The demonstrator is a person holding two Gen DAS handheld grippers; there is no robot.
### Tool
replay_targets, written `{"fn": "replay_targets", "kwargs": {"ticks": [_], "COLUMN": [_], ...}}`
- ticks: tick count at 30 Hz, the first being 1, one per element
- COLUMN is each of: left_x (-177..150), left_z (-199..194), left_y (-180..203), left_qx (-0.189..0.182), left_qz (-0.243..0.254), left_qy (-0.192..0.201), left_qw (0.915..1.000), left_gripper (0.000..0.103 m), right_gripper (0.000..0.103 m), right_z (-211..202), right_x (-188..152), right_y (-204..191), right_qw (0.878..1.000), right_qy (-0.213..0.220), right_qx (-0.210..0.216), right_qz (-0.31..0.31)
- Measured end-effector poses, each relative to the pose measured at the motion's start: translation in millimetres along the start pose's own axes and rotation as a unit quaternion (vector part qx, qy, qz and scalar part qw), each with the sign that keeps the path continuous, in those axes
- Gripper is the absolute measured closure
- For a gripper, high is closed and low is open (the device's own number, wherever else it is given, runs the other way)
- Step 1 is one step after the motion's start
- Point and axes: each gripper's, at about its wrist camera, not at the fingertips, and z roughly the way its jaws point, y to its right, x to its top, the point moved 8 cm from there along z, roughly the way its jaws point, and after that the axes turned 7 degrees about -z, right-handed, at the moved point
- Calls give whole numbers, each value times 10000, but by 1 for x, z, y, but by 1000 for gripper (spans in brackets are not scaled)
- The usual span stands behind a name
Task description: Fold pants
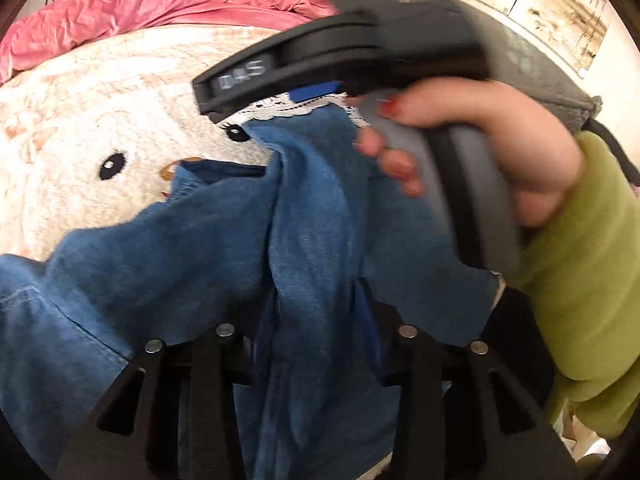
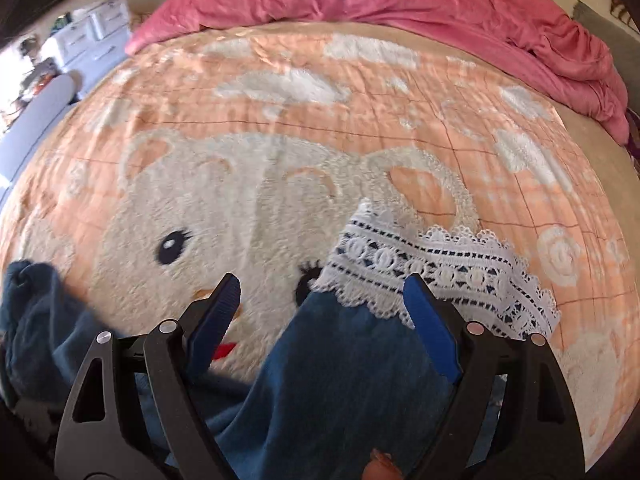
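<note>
Blue denim pants [image 1: 180,260] with a white lace hem [image 1: 280,106] lie bunched on the bed. In the left wrist view a thick ridge of denim fills the gap of my left gripper [image 1: 312,320] and drapes over its fingertips, hiding them; the jaws look shut on that fold. The black body of the right tool [image 1: 340,52] hovers over the lace hem, held by a hand [image 1: 500,140]. In the right wrist view my right gripper [image 2: 322,280] stands open. One pant leg [image 2: 340,380] and its lace hem [image 2: 440,264] lie between the blue pads [image 2: 432,328], untouched.
The pants rest on a peach blanket with a white bear [image 2: 240,200]. A crumpled pink duvet [image 2: 400,0] runs along the far side of the bed. More denim is heaped at the left [image 2: 36,312]. White drawers [image 2: 92,32] stand beyond the bed. A green sleeve [image 1: 580,260] fills the right.
</note>
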Motion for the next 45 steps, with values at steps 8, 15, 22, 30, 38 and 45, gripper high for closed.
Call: {"fn": "replay_targets", "kwargs": {"ticks": [8,15,22,30,38,45], "left_x": [-1,1,1,-1,-9,-28], "left_z": [-8,-15,-11,-20,-42,-59], "left_y": [-3,-9,-11,-13,5,9], "left_qx": [-362,-443,-390,-476,-713,-408], "left_qz": [-189,-232,-227,-146,337,818], "left_qy": [-3,2,95,164,332,374], "left_qw": [9992,9987,9989,9986,9963,9951], "left_gripper": [67,64,68,78,97,97], "right_gripper": [65,98,98,98,98,95], "right_z": [33,-1,-82,-149,-162,-155], "right_x": [3,-13,-47,-134,-198,-240], "right_y": [21,55,73,117,112,92], "right_qw": [9988,9911,9770,9520,9449,9416], "right_qy": [-177,327,1166,1689,1525,1064], "right_qx": [-38,456,762,640,813,1245], "right_qz": [464,1208,1613,2472,2779,2943]}}
